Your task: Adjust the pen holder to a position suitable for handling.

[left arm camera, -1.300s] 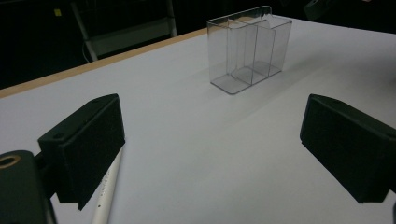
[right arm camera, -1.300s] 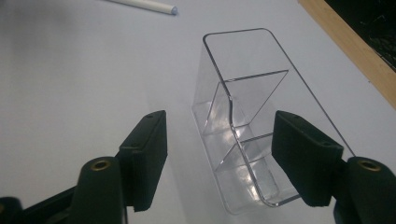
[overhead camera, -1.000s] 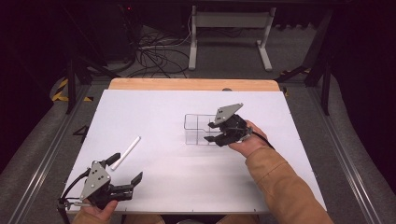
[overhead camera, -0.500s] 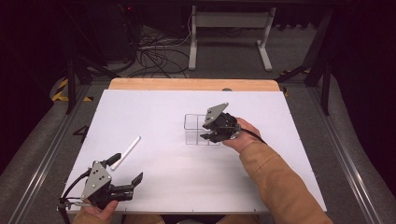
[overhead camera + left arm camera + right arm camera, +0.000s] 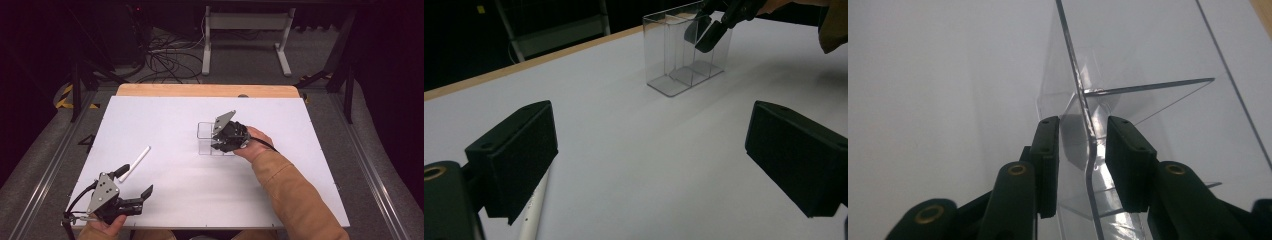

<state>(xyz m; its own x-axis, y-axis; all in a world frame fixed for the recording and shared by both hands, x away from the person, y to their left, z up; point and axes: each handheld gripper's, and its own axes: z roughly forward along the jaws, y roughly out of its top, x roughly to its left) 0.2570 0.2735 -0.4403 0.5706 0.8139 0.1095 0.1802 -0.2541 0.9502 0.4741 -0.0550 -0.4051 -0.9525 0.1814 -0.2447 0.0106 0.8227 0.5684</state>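
Note:
A clear plastic box (image 5: 206, 138) with several compartments stands at mid-table, also plain in the left gripper view (image 5: 674, 55). My right gripper (image 5: 220, 145) sits at its right end. In the right gripper view the two jaws straddle one clear wall (image 5: 1073, 60), and a gap shows between the left pad and the wall, so my right gripper (image 5: 1082, 135) is open. A white stick (image 5: 135, 163) lies at the front left. Just beyond it my left gripper (image 5: 135, 181) stands wide open, empty, with the stick (image 5: 536, 210) under its left jaw.
The white tabletop (image 5: 280, 115) ends in a wooden strip (image 5: 205, 90) at the far edge. Cables and a metal stand (image 5: 245, 30) lie on the floor beyond. The person's orange sleeve (image 5: 295, 195) crosses the table's right front.
My right gripper has moved left and down onto the clear box, its jaws now on either side of a wall. The left gripper and the white stick have stayed put.

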